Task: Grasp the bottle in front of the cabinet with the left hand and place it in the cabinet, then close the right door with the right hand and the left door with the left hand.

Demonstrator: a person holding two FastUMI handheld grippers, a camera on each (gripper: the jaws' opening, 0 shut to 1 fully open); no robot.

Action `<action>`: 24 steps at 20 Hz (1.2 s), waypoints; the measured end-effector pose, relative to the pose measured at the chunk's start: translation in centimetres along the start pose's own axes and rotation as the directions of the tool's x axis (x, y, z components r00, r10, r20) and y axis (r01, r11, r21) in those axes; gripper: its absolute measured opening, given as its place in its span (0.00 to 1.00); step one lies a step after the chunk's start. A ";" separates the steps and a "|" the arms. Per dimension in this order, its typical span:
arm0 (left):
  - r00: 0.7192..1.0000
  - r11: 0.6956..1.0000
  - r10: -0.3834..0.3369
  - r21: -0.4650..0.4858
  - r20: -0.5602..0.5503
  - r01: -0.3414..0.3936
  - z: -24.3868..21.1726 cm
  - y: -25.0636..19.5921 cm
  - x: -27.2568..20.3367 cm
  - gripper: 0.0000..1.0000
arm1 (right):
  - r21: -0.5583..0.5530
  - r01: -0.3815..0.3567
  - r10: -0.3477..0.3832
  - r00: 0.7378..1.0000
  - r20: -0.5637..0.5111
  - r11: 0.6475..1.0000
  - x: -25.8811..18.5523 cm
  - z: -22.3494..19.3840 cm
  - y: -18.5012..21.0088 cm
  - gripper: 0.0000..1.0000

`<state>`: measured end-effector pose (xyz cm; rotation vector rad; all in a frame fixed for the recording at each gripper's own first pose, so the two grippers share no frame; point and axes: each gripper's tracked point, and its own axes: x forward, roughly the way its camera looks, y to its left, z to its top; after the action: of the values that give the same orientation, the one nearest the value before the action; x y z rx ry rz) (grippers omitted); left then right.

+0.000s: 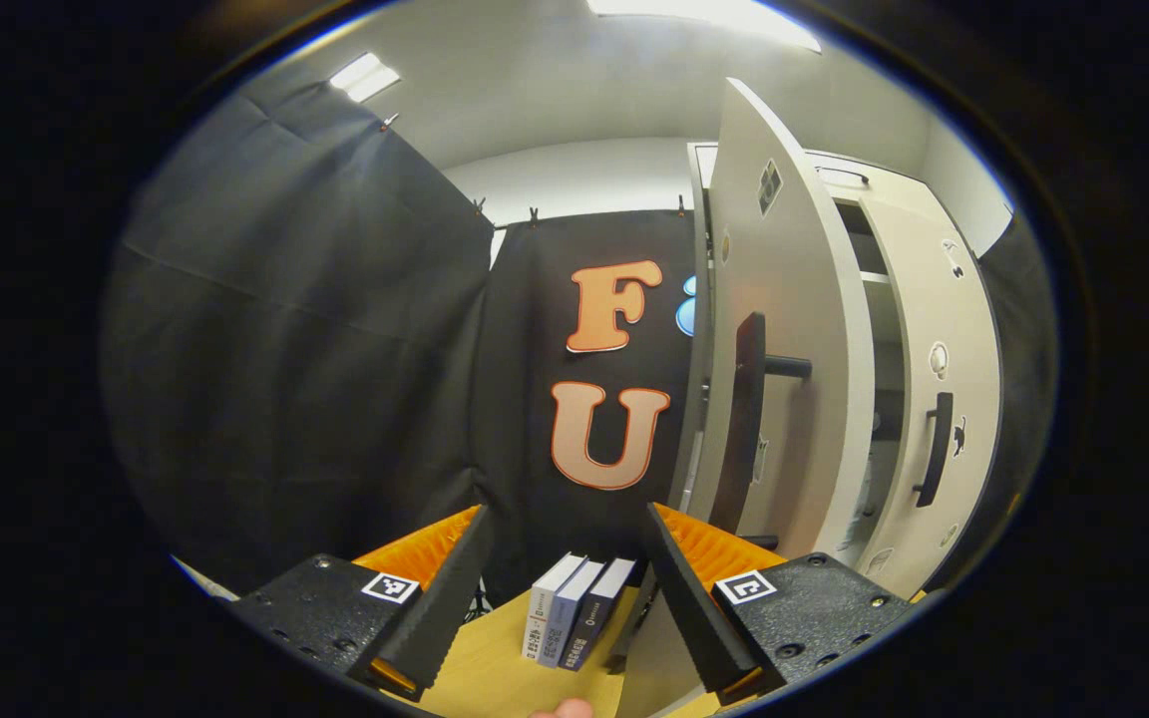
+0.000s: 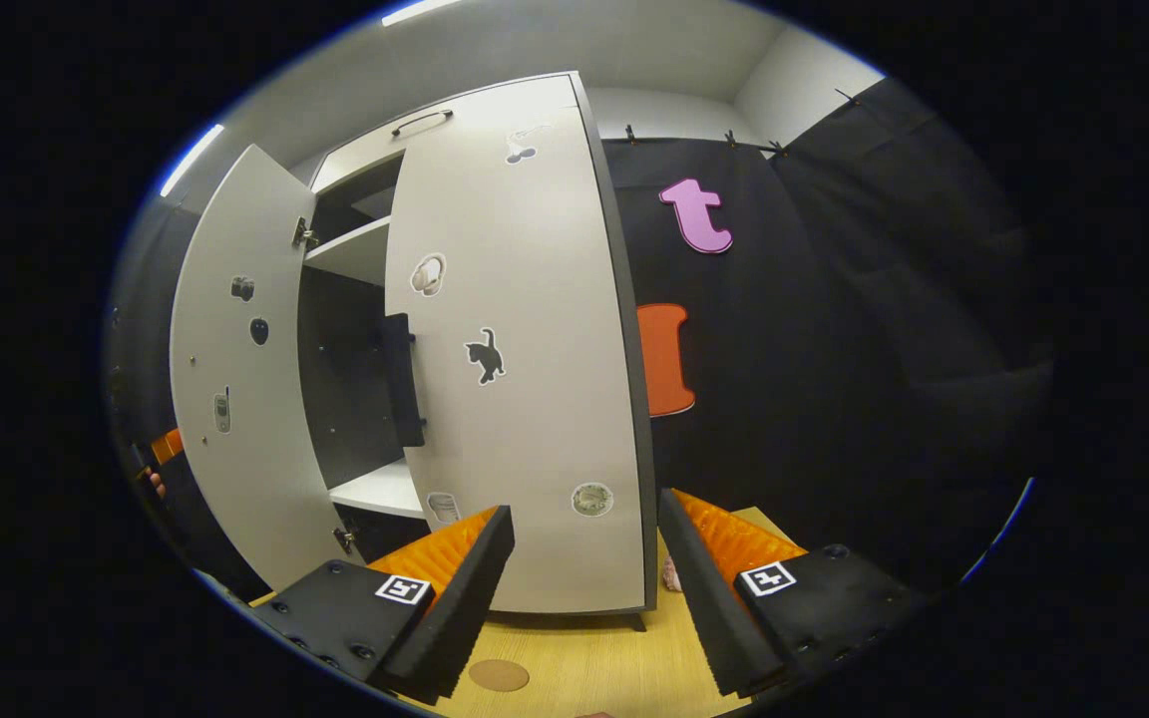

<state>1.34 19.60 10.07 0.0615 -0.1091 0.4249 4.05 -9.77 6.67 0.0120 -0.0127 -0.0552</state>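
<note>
**Right door nearly shut, left door ajar, both grippers empty**

In the left gripper view, the left gripper [image 1: 567,583] is seen with its fingers spread wide and nothing held between them. Just past the tips, three books [image 1: 574,623] are stood upright side by side on the wooden table [image 1: 480,668]. The cabinet [image 1: 839,199] is seen to the right of the gripper. Its left door [image 1: 784,329] is swung outward, edge-on toward the camera, with a dark bar handle [image 1: 746,419] on it. The right door [image 1: 939,419] is seen beyond it, with a dark handle [image 1: 937,449] and small stickers on its face. A narrow dark gap with a shelf edge is visible between the two doors. A fingertip is glimpsed at the bottom edge of the view.

In the right gripper view, the right gripper [image 2: 584,588] is seen with fingers spread wide, empty, and close to the lower front of the right door [image 2: 525,379]; contact cannot be told. The door face carries a black cat sticker [image 2: 485,356] and several other small stickers. The left door [image 2: 240,399] is seen open at an angle on the far side, hinges visible. Between the doors, the dark interior with pale shelves [image 2: 360,249] is shown, and the left door's handle is seen through the gap. A round brown mark [image 2: 498,675] is seen on the table [image 2: 594,658] below the gripper.

The bottle cannot be made out; whether it stands inside the cabinet cannot be told, as most of the interior is hidden by the doors.
</note>
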 end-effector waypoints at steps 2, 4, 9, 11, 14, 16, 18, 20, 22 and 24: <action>0.999 0.999 -0.043 -0.005 -0.011 0.043 -0.2 -2.0 -0.2 0.89 | 0.005 0.004 -0.004 1.000 0.003 1.000 -0.2 0.1 -0.4 0.97; 0.996 0.996 -0.088 -0.005 -0.019 0.088 -0.3 -3.7 -0.2 0.93 | 0.011 0.008 -0.008 1.000 0.003 1.000 -0.4 0.1 -0.7 0.97; 0.984 0.983 -0.174 -0.058 -0.033 0.172 -1.3 -7.6 0.0 0.93 | 0.010 0.040 -0.040 0.999 0.009 0.999 -1.3 0.2 -2.2 0.97; 0.975 0.974 -0.215 -0.085 -0.048 0.210 -1.8 -9.1 0.0 0.89 | 0.014 0.056 -0.056 0.998 0.011 0.998 -1.7 0.3 -2.9 0.97; 0.962 0.959 -0.268 -0.103 -0.044 0.263 -1.9 -11.2 0.0 0.91 | 0.017 0.080 -0.080 0.997 0.024 0.997 -2.3 0.7 -3.8 0.98; 0.954 0.951 -0.296 -0.104 -0.041 0.291 -1.9 -12.6 -0.1 0.94 | 0.014 0.093 -0.094 0.995 0.028 0.996 -2.7 0.8 -4.2 0.98; 0.944 0.940 -0.328 -0.109 -0.042 0.322 -1.9 -14.0 -0.1 0.94 | 0.009 0.107 -0.107 0.994 0.025 0.994 -3.2 0.6 -4.6 0.98; 0.932 0.929 -0.359 -0.111 -0.045 0.353 -2.1 -15.4 -0.1 0.94 | 0.010 0.117 -0.117 0.993 0.023 0.993 -3.4 0.6 -5.0 0.98; 0.921 0.919 -0.386 -0.108 -0.047 0.380 -2.1 -16.9 -0.1 0.94 | 0.015 0.124 -0.125 0.992 0.017 0.992 -3.6 0.5 -5.3 0.98; 0.912 0.910 -0.408 -0.102 -0.044 0.402 -2.3 -18.2 0.2 0.94 | 0.024 0.130 -0.130 0.991 0.013 0.991 -3.4 0.3 -5.8 0.98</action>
<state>9.24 3.33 7.18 -0.0197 -0.0499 0.0039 0.32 -15.38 6.89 0.0358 -0.0268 -0.1855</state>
